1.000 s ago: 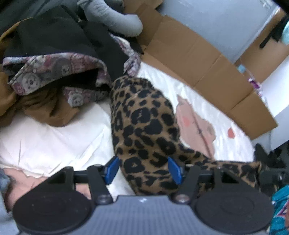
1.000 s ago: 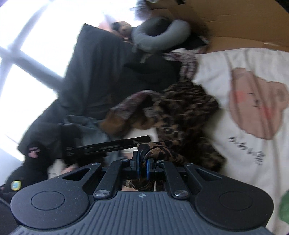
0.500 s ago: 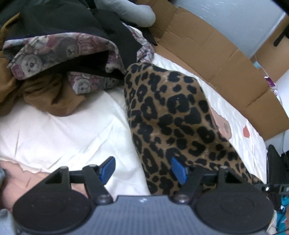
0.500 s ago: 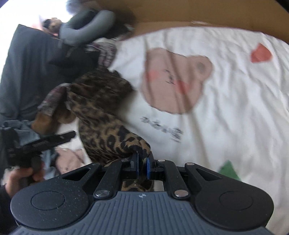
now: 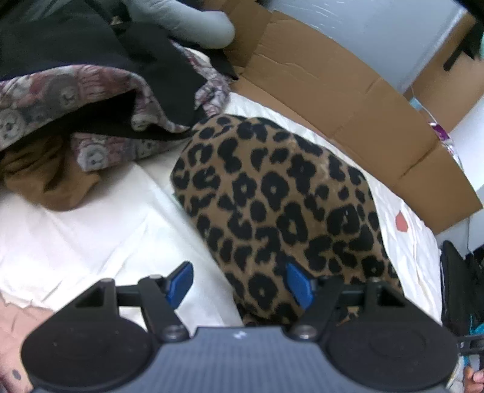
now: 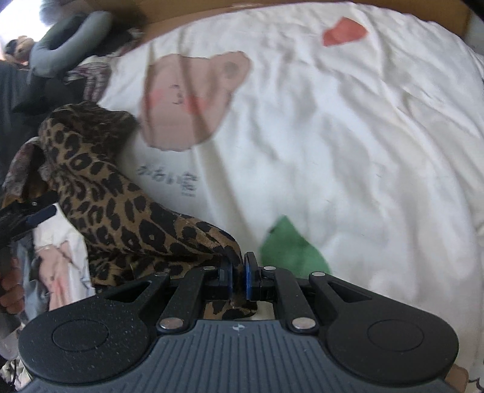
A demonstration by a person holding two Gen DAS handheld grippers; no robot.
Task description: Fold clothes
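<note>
A leopard-print garment [image 5: 281, 205] lies stretched over the white bed sheet [image 5: 90, 229], drawn taut away from the clothes pile. My left gripper [image 5: 239, 284] is open, its blue pads wide apart, with the garment's edge passing between and in front of them. In the right wrist view the same leopard-print garment [image 6: 121, 217] runs from the left down to my right gripper [image 6: 238, 279], which is shut on a bunched corner of it. The left gripper's finger [image 6: 30, 211] shows at the left edge there.
A pile of clothes [image 5: 90, 90] with a bear-patterned piece, black and brown garments sits at the upper left. A grey neck pillow [image 5: 187, 21] lies behind it. Flattened cardboard [image 5: 348, 99] lines the bed's far side. The sheet [image 6: 348, 136] carries a bear print and coloured patches.
The right gripper has pulled the leopard garment out across the sheet, away from the pile, so it spread wider. The left gripper stayed open near the garment's edge.
</note>
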